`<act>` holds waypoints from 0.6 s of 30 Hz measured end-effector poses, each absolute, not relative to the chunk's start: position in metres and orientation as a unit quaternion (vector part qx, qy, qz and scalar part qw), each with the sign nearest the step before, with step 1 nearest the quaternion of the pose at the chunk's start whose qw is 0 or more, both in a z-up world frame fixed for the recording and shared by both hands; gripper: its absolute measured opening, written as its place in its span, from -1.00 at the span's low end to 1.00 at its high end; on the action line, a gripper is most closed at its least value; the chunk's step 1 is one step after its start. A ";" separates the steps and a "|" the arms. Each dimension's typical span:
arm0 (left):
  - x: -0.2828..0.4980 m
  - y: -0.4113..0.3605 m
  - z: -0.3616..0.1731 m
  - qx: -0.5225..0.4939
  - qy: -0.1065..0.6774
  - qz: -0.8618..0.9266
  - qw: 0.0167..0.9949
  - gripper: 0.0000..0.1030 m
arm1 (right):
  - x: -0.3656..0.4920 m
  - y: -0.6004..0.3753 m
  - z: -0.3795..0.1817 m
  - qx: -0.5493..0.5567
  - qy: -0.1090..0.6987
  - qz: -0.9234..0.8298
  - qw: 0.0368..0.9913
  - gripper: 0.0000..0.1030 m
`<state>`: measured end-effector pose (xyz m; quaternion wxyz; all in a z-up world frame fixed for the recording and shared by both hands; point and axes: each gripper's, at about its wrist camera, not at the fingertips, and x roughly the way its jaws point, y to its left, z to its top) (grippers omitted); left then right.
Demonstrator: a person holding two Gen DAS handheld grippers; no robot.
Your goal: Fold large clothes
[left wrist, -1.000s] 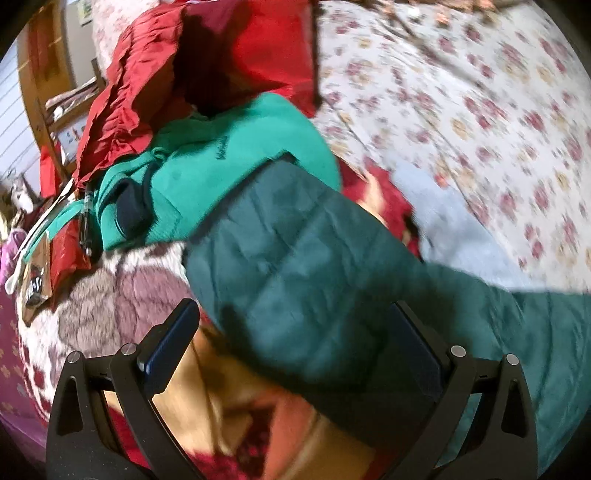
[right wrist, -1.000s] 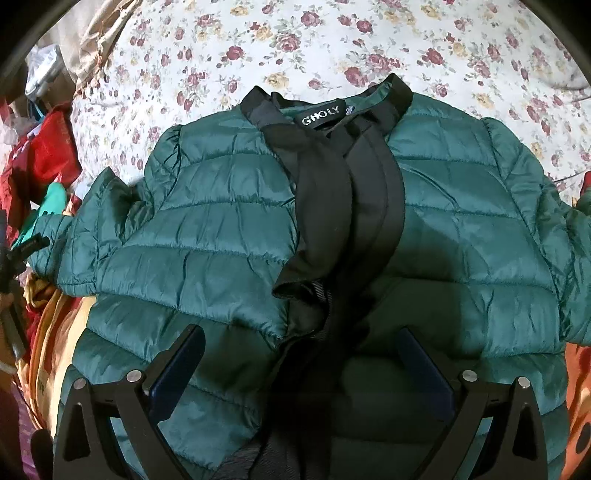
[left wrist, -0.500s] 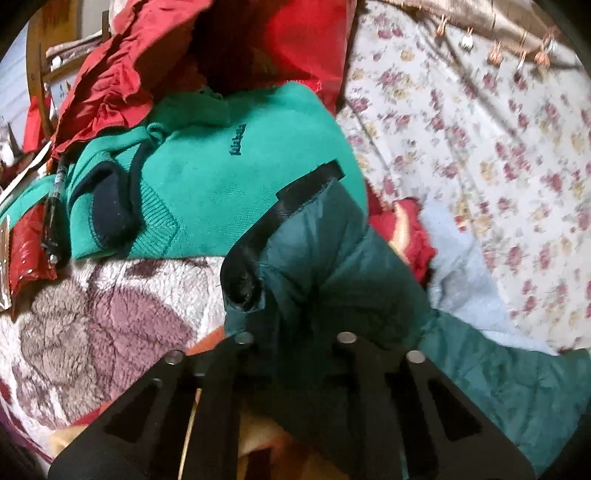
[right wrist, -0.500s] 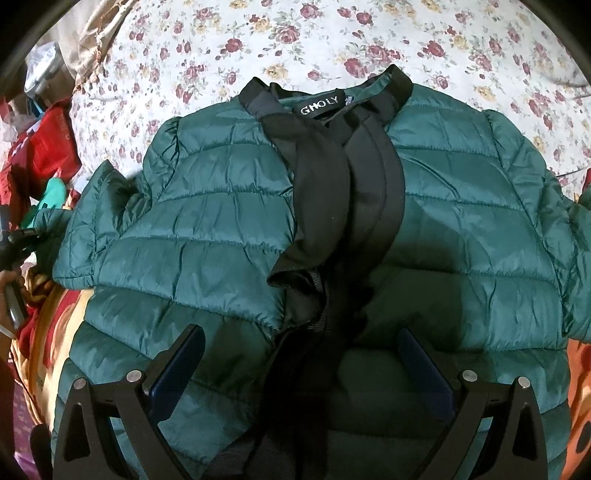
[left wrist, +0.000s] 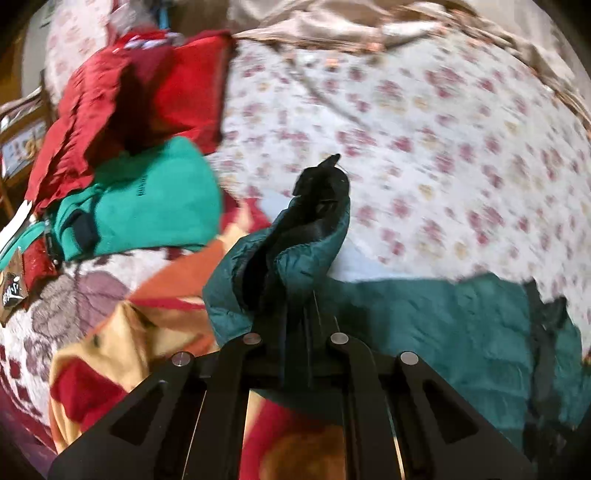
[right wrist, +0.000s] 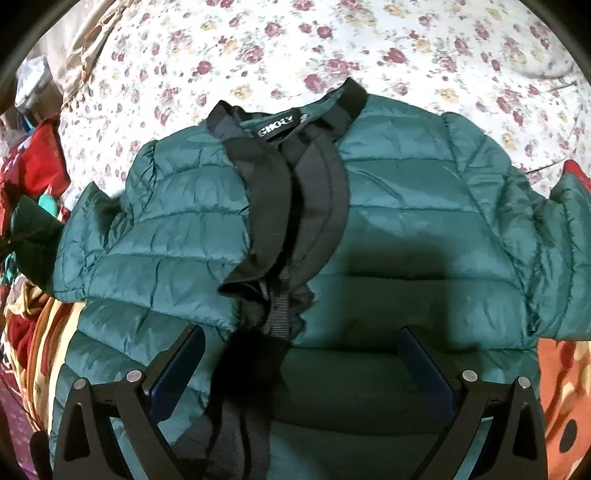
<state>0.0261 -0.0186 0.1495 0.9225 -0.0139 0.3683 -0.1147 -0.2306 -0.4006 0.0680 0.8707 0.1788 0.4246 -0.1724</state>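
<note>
A dark green quilted jacket with black trim lies front-up on the floral bedsheet, collar at the far side. My left gripper is shut on the jacket's sleeve; the sleeve end, with its black cuff, stands up bunched above the bed. The jacket's body stretches off to the right in the left wrist view. The lifted sleeve end shows at the far left of the right wrist view. My right gripper hovers open over the jacket's lower front, nothing between its fingers.
A teal sweater and a red garment are piled at the left of the bed. A patterned red, orange and cream blanket lies under the jacket's near side. Brown bedding rims the far edge.
My left gripper went from open over the sleeve to shut on it, then lifted the sleeve end up and rightward. The right gripper stayed open and drifted slightly toward the jacket's hem.
</note>
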 end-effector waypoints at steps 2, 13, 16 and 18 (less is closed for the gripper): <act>0.008 -0.039 0.152 0.000 0.366 -0.130 0.922 -0.89 | -0.234 -0.402 0.069 0.171 0.426 -0.178 0.871 1.00; -0.077 -0.143 0.171 0.059 0.345 -0.236 0.907 -0.94 | -0.263 -0.422 0.076 0.161 0.422 -0.201 0.869 1.00; -0.095 -0.174 0.173 0.075 0.341 -0.263 0.899 -0.93 | -0.272 -0.427 0.077 0.165 0.420 -0.205 0.868 1.00; -0.101 -0.182 0.172 0.085 0.334 -0.263 0.901 -0.93 | -0.277 -0.429 0.078 0.170 0.417 -0.203 0.870 1.00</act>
